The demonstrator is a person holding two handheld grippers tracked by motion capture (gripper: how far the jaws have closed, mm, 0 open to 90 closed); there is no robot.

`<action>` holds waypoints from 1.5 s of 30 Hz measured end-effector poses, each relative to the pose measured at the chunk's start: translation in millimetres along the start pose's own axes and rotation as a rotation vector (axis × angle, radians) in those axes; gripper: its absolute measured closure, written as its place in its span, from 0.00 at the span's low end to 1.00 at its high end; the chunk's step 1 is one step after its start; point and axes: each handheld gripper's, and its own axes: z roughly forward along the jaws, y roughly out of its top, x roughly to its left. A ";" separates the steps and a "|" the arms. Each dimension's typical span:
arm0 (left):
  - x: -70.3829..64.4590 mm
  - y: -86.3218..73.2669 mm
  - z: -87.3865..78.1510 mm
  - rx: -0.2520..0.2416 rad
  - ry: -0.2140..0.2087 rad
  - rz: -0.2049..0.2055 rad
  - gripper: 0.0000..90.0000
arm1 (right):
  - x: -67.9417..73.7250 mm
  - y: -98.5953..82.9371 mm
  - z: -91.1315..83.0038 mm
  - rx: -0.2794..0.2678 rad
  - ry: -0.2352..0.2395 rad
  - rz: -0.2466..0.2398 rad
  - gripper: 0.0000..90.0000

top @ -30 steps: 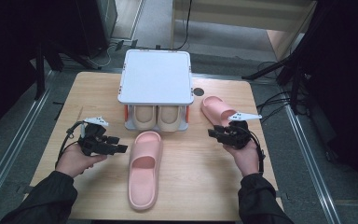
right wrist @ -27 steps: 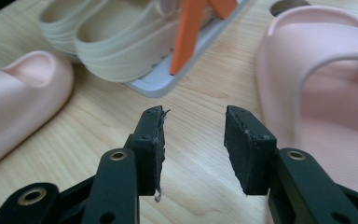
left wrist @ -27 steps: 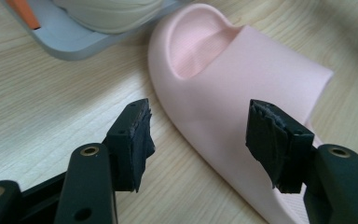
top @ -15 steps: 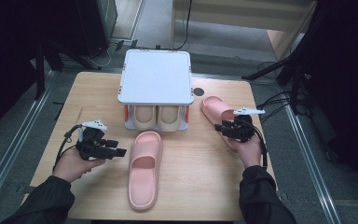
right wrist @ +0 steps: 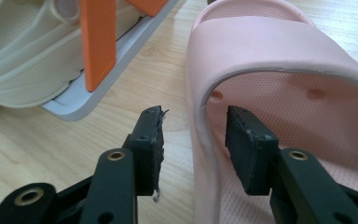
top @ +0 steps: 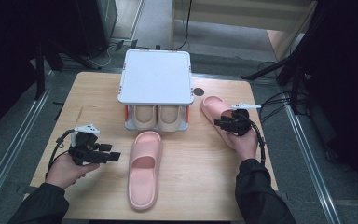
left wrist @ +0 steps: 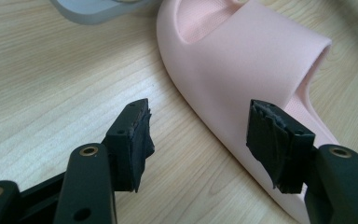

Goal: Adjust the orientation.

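Left gripper [top: 114, 155]: held low over the near left of the table [top: 205, 186], pointing right at the near slipper; in the left gripper view its jaws stand wide apart with nothing between them, one pad over bare wood, the other just beside the slipper's side wall.
Right gripper [top: 218, 123]: at the right of the table, over the far slipper; in the right gripper view the jaws are partly open and straddle the slipper's side wall, one pad outside it, the other inside over the footbed. Whether the pads touch the wall I cannot tell.
Near slipper [top: 144, 170]: pink, lying flat at the middle near part of the table, toe strap toward the rack, apart from the left gripper.
Far slipper [top: 213, 108]: pink, lying flat at the right, just right of the rack, partly under the right hand [top: 244, 142].
Rack [top: 156, 79]: white top with orange posts, at the far middle of the table.
Beige slippers [top: 157, 115]: a pair tucked side by side under the rack's top.
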 end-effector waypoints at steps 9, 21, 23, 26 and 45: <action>1.5 -2.5 -1.8 -0.007 -0.007 -0.015 0.44 | -4.9 2.8 10.5 0.008 -0.011 0.025 0.89; 2.1 -1.7 -0.8 -0.014 -0.011 -0.019 0.44 | 10.1 18.1 -7.6 -0.039 -0.052 -0.028 0.95; 2.2 -1.5 -0.7 -0.016 0.002 -0.009 0.44 | 14.1 19.2 -12.2 -0.039 -0.044 -0.028 0.95; 2.9 -0.8 -0.2 -0.023 -0.002 -0.008 0.42 | 21.5 18.8 -20.0 -0.032 -0.029 -0.024 0.95; -1.4 16.2 10.4 -0.031 -0.006 0.038 0.45 | 80.0 -11.9 -79.8 -0.041 0.050 -0.076 0.95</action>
